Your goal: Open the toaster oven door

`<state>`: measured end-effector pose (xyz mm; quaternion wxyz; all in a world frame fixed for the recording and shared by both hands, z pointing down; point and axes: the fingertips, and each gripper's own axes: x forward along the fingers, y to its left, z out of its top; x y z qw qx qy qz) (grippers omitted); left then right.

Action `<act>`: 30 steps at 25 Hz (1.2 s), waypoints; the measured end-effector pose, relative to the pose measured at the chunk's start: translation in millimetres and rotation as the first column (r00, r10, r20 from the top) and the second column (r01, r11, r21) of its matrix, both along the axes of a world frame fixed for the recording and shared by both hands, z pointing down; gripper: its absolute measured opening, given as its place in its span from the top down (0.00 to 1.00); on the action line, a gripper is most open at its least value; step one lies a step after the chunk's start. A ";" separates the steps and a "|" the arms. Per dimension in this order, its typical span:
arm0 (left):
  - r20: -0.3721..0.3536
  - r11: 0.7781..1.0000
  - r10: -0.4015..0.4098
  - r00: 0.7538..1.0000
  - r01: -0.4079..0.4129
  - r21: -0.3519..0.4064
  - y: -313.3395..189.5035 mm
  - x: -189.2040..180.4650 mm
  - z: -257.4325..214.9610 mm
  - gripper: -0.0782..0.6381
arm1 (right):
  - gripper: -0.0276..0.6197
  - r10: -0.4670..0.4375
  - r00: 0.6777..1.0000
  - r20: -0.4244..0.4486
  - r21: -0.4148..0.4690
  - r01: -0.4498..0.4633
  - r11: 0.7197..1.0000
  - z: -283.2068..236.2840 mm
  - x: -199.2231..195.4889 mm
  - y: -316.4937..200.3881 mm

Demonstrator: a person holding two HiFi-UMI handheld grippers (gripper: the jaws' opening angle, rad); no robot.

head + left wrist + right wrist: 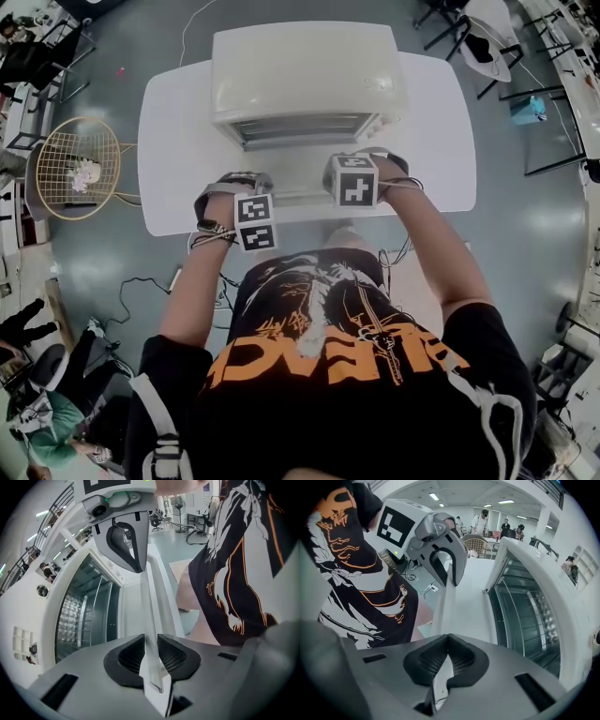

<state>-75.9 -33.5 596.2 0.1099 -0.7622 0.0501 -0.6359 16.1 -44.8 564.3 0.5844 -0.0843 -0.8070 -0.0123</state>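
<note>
Toaster oven (309, 80) at rear of tabletop (441, 150), door (131, 609) swung down near level. Right gripper (447, 660): fingers clenched on door handle (444, 606). Left gripper (152, 649): fingers released, straddling handle. Best practice: lower door gently to its stop, then release.

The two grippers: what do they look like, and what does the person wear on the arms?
Both the left gripper and the right gripper are grey with black ribbed pads. Each carries a white cube with black square markers. Thin cables hang at the wrists. The black T-shirt, printed orange, has short sleeves.
</note>
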 end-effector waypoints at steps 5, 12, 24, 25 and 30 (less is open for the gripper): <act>0.035 0.998 0.049 0.998 -0.048 -0.037 16.5 0.6 9.2 0.73 | 0.94 -0.004 1.000 -0.009 -0.025 0.004 1.000 14.6 -1.5 11.1; -0.012 0.996 0.047 0.999 -0.048 -0.069 21.3 10.0 -5.2 0.71 | 0.94 -0.001 1.000 -0.015 -0.025 0.001 1.000 26.0 -1.8 14.2; -0.064 0.998 -0.002 0.998 -0.001 -0.055 4.3 12.4 -19.2 0.78 | 0.94 -0.002 0.999 -0.036 -0.038 0.001 0.999 46.0 -2.4 19.4; -0.062 0.998 -0.004 0.998 0.000 -0.056 4.3 12.2 -18.3 0.78 | 0.94 0.001 0.999 -0.040 -0.039 -0.003 0.999 49.0 -1.0 19.4; -0.071 0.999 -0.013 0.997 0.009 -0.054 3.4 12.3 -18.1 0.78 | 0.94 0.007 0.999 -0.053 -0.051 -0.009 0.999 60.9 2.6 25.2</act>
